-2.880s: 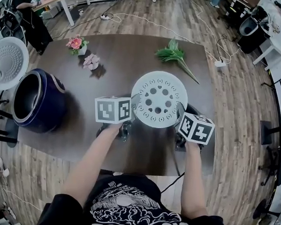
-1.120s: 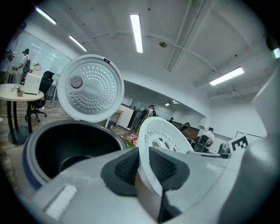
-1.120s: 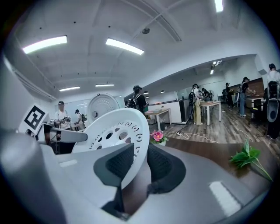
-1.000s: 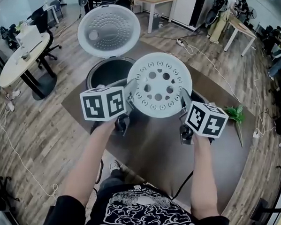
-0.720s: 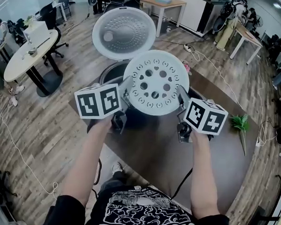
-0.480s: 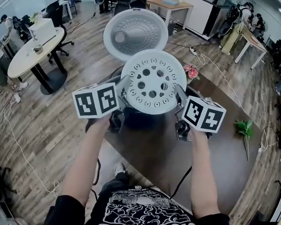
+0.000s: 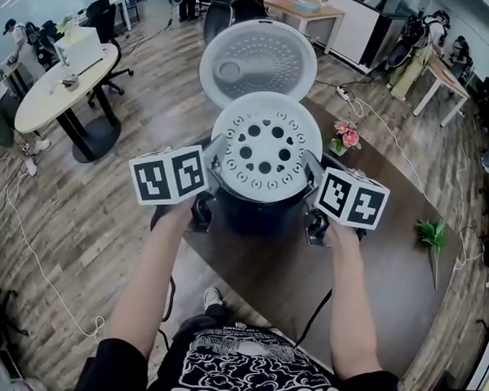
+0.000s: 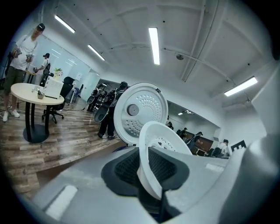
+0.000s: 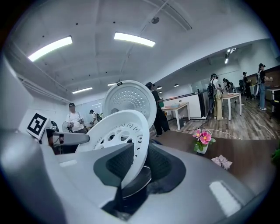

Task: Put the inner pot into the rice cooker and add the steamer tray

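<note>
I hold the white perforated steamer tray (image 7: 266, 145) between both grippers, level above the dark blue rice cooker (image 7: 262, 212). My left gripper (image 7: 216, 161) is shut on the tray's left rim (image 8: 151, 175). On the opposite side my right gripper (image 7: 311, 169) is shut on the right rim (image 9: 131, 159). The cooker's white lid (image 7: 257, 61) stands open behind the tray, also seen as the lid (image 8: 140, 111) in the left gripper view and the lid (image 9: 130, 98) in the right gripper view. The tray hides the cooker's opening and whatever is inside.
The cooker stands at the near left corner of a dark brown table (image 7: 378, 249). Pink flowers (image 7: 343, 135) sit right of the cooker, a green sprig (image 7: 432, 236) farther right. A round white table (image 7: 54, 78) and people stand in the room behind.
Both grippers carried the tray from over the middle of the table to the rice cooker; it now hangs directly over the cooker's body, below the open lid.
</note>
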